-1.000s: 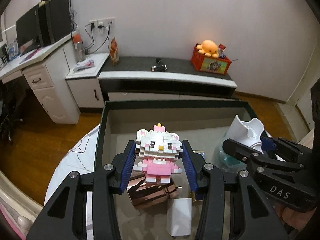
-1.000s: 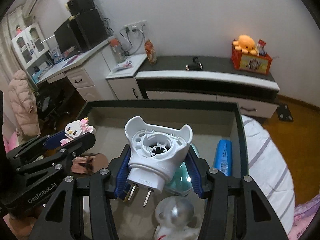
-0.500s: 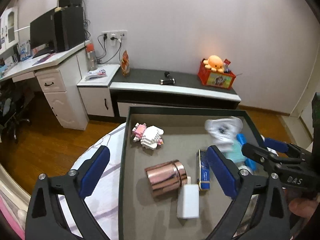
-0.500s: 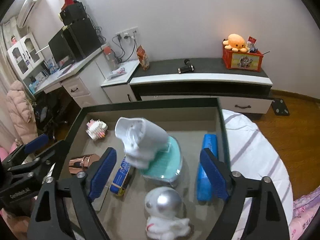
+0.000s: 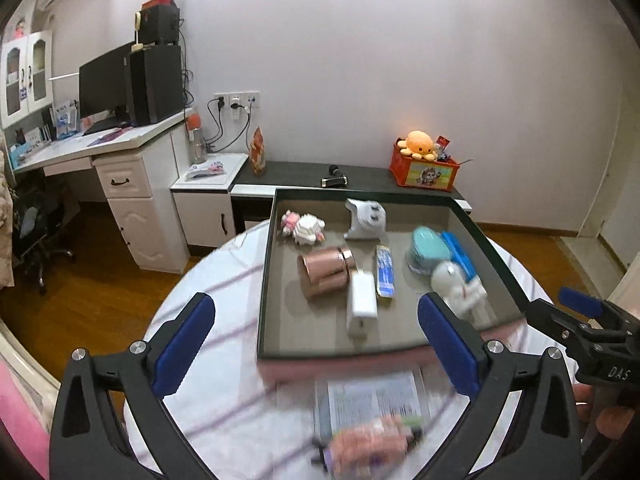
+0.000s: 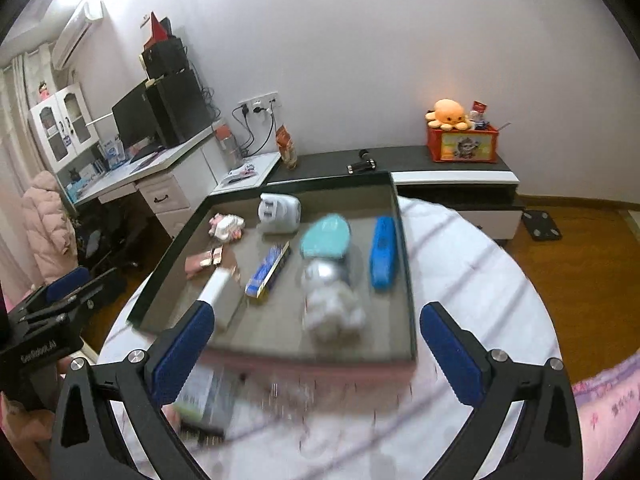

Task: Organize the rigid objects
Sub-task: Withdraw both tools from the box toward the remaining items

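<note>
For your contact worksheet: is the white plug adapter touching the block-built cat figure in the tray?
Apart. The left wrist view shows bare tray floor between the white plug adapter and block-built cat figure.

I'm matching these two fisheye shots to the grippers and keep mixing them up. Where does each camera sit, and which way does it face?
Left wrist: on the left gripper, facing down over the dark tray; own open fingers low, right gripper at the right edge.
Right wrist: on the right gripper, facing the same tray; left gripper at the left edge.
Shared: the tray, its copper tin and the orange plush.
</note>
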Tool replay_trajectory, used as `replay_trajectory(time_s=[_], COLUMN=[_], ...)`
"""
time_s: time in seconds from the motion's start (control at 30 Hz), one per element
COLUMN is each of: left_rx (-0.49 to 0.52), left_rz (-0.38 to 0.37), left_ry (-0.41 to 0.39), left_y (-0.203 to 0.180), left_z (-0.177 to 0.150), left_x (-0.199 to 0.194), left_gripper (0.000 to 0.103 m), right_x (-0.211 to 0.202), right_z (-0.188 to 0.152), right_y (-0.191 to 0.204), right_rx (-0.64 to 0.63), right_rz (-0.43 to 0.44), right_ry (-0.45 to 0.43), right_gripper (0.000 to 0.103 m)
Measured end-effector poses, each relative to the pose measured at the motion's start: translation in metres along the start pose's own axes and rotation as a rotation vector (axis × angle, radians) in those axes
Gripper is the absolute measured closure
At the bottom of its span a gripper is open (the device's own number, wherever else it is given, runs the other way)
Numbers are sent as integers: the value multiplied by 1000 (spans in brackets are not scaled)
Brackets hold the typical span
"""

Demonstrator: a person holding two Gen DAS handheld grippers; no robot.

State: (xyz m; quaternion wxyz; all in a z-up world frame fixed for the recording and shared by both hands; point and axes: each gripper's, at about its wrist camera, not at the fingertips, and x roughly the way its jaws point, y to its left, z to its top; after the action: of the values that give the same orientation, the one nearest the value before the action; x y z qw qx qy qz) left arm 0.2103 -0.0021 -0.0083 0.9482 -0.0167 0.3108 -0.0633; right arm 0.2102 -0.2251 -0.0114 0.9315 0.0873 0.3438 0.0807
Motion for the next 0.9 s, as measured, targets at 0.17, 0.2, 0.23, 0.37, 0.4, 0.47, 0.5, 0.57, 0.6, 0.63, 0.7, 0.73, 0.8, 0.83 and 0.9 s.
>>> replay_trajectory(time_s=[0.17,0.2,0.23,0.37,0.4,0.47,0.5,0.57,0.6,0.63,0.7,0.73,0.8,0.83,0.9], left_rx=[-12,-15,-17,-16,-20,-33,-35,-32,-33,-34,-34,-34,-35,-34,-32], left_rz=[-8,-8,-8,-7,-8,-11,-9,0,6,11,21,24,30,31,38], left_ry=[-19,-23,-27,-26,-25,-24,-25,-25,-27,-29,-29,-30,-29,-28,-27], left_y=[-4,-5,-7,-13,-15,-17,-18,-19,-19,-19,-19,-19,-18,-17,-15], left_z=[-24,-28,-34,-50,-53,-62,-65,-73,-76,-79,-84,-86,-91,-93,-97], left_x=[-34,-40,-47,-65,-69,-78,-82,-88,-92,-95,-101,-103,-108,-111,-113], left_gripper=[0,0,0,0,0,0,0,0,0,0,0,0,0,0,0], right_x=[-33,-40,-45,-59,-62,-69,-72,-79,-82,-86,-92,-95,-101,-103,-107], right_z=[-28,-33,-38,-52,-56,-66,-71,-79,-84,-91,-99,-102,-108,-110,-113], right_y=[-1,0,0,4,4,5,4,4,5,6,8,10,13,13,14], right_rx=[26,30,29,32,40,55,57,63,68,69,59,51,41,37,25], right_rz=[7,6,10,29,32,44,46,48,49,48,41,33,20,19,12], right_ry=[-35,-44,-49,-58,-61,-70,-71,-74,-76,-77,-78,-79,-83,-86,-88], right_gripper=[0,0,0,0,0,0,0,0,0,0,0,0,0,0,0])
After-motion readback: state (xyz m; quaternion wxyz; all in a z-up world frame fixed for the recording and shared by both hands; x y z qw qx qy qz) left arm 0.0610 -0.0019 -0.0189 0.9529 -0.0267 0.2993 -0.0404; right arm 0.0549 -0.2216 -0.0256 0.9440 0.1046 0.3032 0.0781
